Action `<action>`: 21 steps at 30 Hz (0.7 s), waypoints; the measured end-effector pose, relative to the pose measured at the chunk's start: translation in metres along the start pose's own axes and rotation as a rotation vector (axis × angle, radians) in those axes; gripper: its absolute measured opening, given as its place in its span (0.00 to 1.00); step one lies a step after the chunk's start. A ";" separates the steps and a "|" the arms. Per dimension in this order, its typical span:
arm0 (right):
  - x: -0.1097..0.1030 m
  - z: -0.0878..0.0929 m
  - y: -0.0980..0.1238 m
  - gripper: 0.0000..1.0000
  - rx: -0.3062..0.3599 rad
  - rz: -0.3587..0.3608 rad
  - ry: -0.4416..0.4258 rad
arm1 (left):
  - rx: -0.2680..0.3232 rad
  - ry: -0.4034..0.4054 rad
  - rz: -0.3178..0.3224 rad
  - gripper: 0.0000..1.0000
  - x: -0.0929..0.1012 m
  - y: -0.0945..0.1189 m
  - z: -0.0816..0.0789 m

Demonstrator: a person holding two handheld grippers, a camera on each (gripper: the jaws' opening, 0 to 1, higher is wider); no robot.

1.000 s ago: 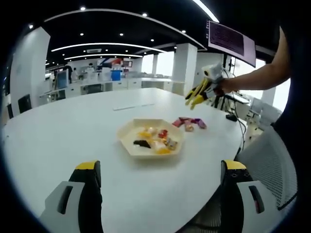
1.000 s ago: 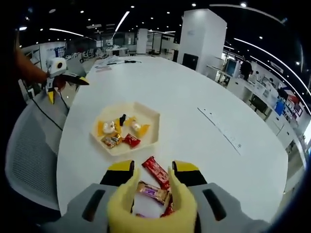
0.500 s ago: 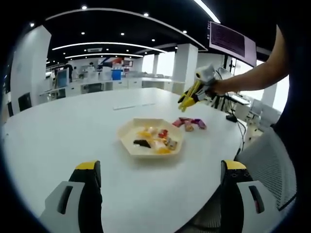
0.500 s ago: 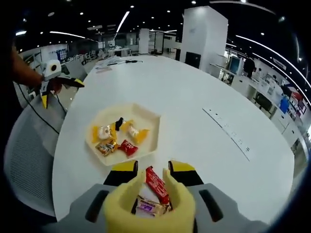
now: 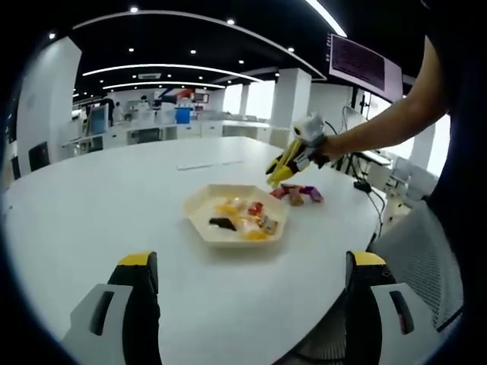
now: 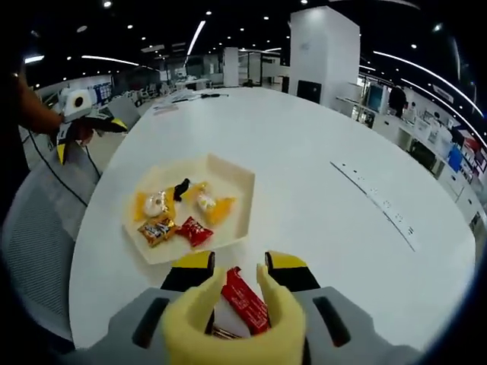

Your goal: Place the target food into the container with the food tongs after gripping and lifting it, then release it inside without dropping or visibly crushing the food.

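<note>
Tongs [image 6: 236, 319] on right hand-held gripper [image 6: 237, 275], spread apart around red candy bar [image 6: 245, 299] on white counter [image 6: 335, 228].
Bar flat on counter between yellow tong tips, just beside cream hexagonal tray [image 6: 236, 199] of wrapped sweets [image 6: 176, 217]. Left hand-held gripper [image 5: 251, 285] released, jaws wide, well back from tray [image 5: 199, 220]. Right hand-held gripper [image 5: 293, 156] above wrapper pile [image 5: 297, 194] beside tray.

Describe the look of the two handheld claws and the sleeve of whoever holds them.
The left claw has grey jaws with black inner faces and yellow tips. The right claw has the same jaws and carries soft yellow food tongs; it has a white body. The person wears a dark short sleeve.
</note>
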State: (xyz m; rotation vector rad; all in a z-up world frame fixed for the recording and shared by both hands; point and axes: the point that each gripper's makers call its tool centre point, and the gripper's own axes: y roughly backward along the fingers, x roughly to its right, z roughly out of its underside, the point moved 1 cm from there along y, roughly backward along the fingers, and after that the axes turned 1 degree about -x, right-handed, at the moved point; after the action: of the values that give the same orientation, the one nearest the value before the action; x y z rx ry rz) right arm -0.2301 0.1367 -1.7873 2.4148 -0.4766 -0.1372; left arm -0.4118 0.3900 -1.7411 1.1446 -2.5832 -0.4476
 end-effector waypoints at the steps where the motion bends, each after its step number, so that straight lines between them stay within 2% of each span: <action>1: 0.000 0.001 0.000 0.25 -0.002 0.000 0.004 | 0.004 0.002 -0.001 0.99 0.000 0.000 -0.001; 14: -0.002 0.024 -0.001 0.27 -0.022 -0.005 0.011 | 0.006 0.009 -0.002 0.99 0.000 0.000 -0.001; 21: 0.000 0.036 0.002 0.28 -0.087 -0.018 0.066 | 0.001 0.007 0.005 0.99 0.001 -0.001 -0.001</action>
State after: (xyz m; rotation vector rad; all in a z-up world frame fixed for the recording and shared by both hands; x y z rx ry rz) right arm -0.2384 0.1142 -1.8141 2.3314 -0.4103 -0.0836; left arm -0.4117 0.3882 -1.7410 1.1385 -2.5802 -0.4405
